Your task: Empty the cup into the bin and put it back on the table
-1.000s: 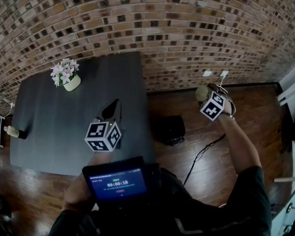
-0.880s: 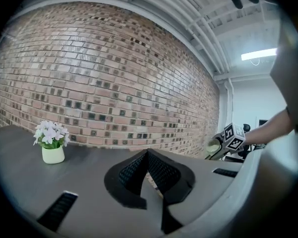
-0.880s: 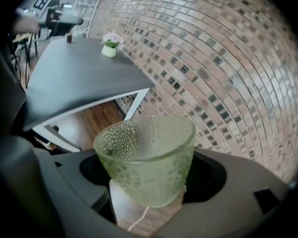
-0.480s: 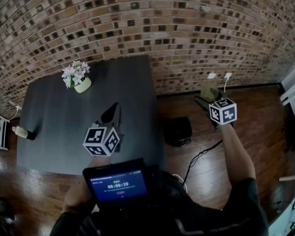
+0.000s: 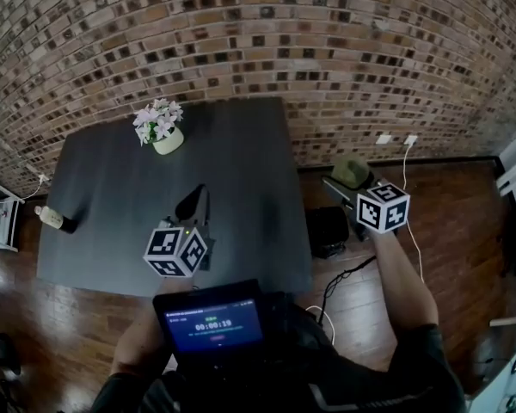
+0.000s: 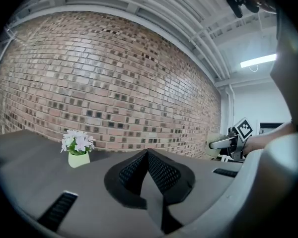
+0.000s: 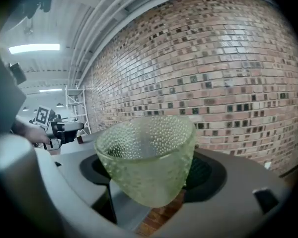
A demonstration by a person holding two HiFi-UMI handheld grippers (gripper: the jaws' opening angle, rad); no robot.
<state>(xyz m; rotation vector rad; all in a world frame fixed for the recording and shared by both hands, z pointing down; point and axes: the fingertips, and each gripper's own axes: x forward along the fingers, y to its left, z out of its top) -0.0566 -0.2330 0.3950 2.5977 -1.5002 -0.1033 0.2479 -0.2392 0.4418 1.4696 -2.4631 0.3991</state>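
My right gripper (image 5: 359,181) is shut on a pale green, bumpy glass cup (image 5: 350,171), held in the air over the wooden floor just right of the dark table (image 5: 112,188). In the right gripper view the cup (image 7: 146,157) sits between the jaws with its mouth up and slightly tilted, and it looks empty. A black bin (image 5: 328,231) stands on the floor between the table's edge and my right arm. Over the table's near middle my left gripper (image 5: 193,203) is shut with nothing in it. The left gripper view shows the cup (image 6: 214,142) far to the right.
A small pot of white flowers (image 5: 161,127) stands at the table's back. A bottle (image 5: 56,220) lies at its left edge. Cables (image 5: 353,269) run across the floor from wall sockets (image 5: 396,139). A brick wall closes the back. A screen (image 5: 215,323) sits at my chest.
The right gripper has rolled and brought the cup closer to the table, from tipped over to mouth up. The left gripper has shifted a little over the table.
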